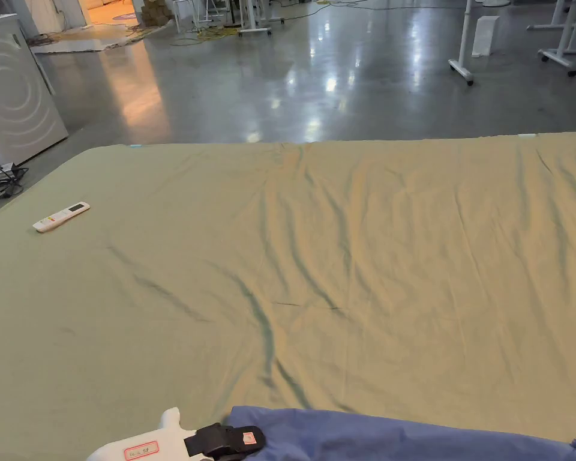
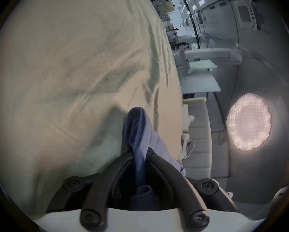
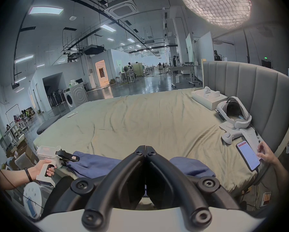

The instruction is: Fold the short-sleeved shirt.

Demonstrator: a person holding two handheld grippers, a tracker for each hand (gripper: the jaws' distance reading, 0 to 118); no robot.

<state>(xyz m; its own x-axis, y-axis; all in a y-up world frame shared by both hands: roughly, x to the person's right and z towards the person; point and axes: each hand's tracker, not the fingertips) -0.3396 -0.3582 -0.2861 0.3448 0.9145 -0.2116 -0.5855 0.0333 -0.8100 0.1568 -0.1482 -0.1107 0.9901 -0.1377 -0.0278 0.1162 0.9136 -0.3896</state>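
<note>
A blue short-sleeved shirt (image 1: 401, 438) lies bunched along the near edge of the bed, on the beige-green sheet (image 1: 341, 252). My left gripper (image 1: 260, 438) holds the shirt's left end. In the left gripper view its black jaws (image 2: 141, 152) are shut on a fold of the blue shirt (image 2: 140, 130), which sticks out past the tips. In the right gripper view the shirt (image 3: 93, 163) spreads to both sides behind my right gripper (image 3: 145, 148). Its jaws are shut tip to tip, with no cloth showing at the tips. The left gripper (image 3: 76, 158) is at the left there, held by a hand.
A white remote (image 1: 60, 216) lies at the bed's far left. By the grey headboard (image 3: 257, 88) sit a white box (image 3: 207, 98), a headset (image 3: 232, 111) and a controller (image 3: 229, 136). A hand holds a phone (image 3: 248, 155) there. A washing machine (image 1: 11, 102) stands beyond the bed.
</note>
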